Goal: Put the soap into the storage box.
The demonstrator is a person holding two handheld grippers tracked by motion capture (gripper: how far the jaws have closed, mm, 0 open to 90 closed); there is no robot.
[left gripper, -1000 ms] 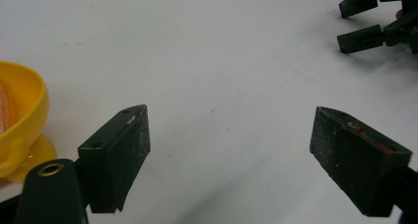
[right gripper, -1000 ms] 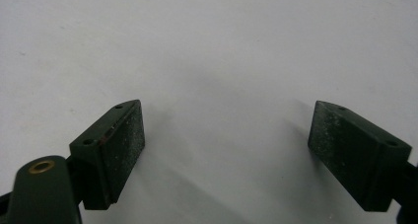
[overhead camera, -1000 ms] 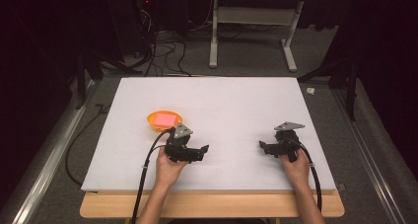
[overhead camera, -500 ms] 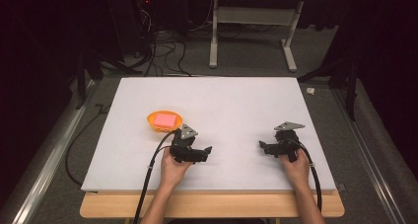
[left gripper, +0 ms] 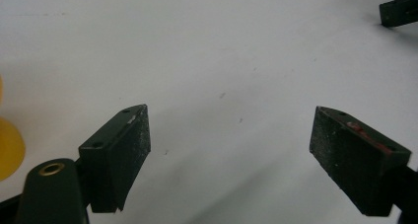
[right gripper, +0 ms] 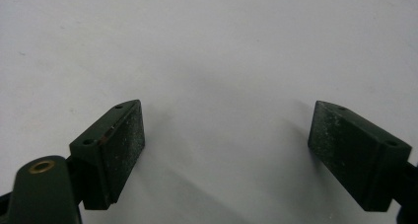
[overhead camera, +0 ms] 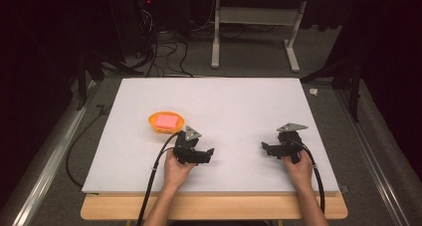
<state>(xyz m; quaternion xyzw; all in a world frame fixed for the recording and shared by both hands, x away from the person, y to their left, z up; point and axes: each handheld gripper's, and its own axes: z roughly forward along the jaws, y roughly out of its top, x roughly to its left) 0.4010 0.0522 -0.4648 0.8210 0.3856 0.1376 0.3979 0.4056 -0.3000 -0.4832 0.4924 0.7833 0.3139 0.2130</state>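
Both pairs of jaws stand apart with nothing between them: the left gripper [overhead camera: 208,153] and right gripper [overhead camera: 265,147] rest low on the white table [overhead camera: 239,106]. An orange bowl [overhead camera: 166,122] holding what looks like a pink block [overhead camera: 166,120] sits just beyond the left gripper.

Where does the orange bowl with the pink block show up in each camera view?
High view: the orange bowl sits left of centre on the white table, just beyond the left gripper.
Left gripper view: a yellow-orange sliver of the bowl at the far left edge.
Right gripper view: bare white table between the open jaws of the right gripper, no bowl.
Shared landmark: the white table surface.
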